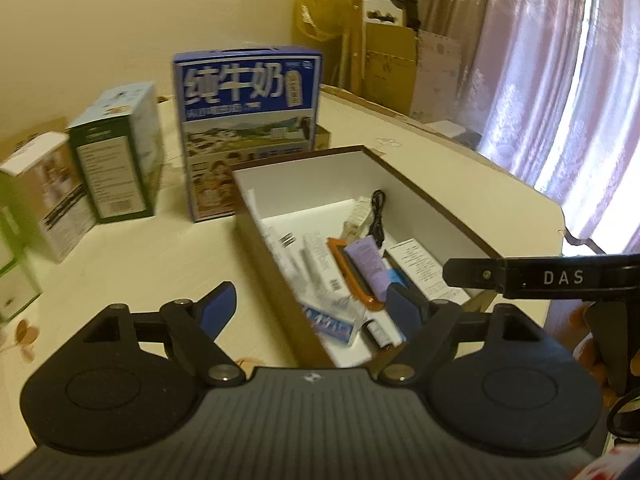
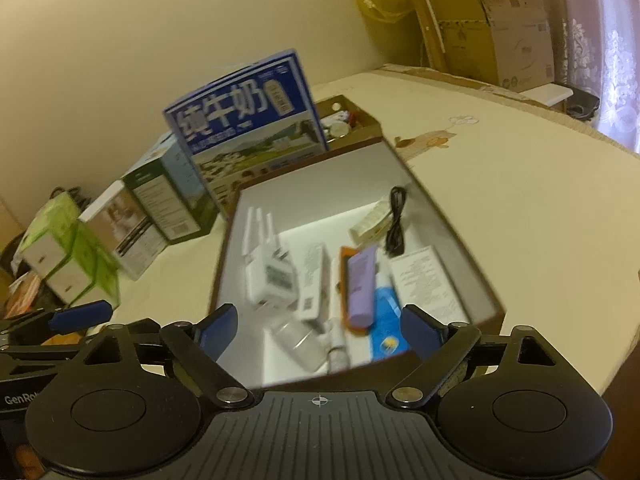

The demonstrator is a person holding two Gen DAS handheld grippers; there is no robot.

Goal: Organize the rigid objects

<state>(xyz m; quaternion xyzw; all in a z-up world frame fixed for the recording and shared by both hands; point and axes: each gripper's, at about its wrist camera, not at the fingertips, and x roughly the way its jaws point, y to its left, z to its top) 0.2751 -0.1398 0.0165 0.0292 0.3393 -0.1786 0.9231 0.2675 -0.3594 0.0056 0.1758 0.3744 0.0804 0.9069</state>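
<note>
An open brown box with a white inside sits on the table. It holds several items: a purple tube, an orange-edged case, a black cable, a white router, a toothpaste tube and a white leaflet box. My left gripper is open and empty above the box's near end. My right gripper is open and empty over the box's near edge. The right gripper's finger shows in the left wrist view.
A blue milk carton stands behind the box. A green box, a white box and a light green box stand to the left. Cardboard boxes and a curtain lie beyond the table.
</note>
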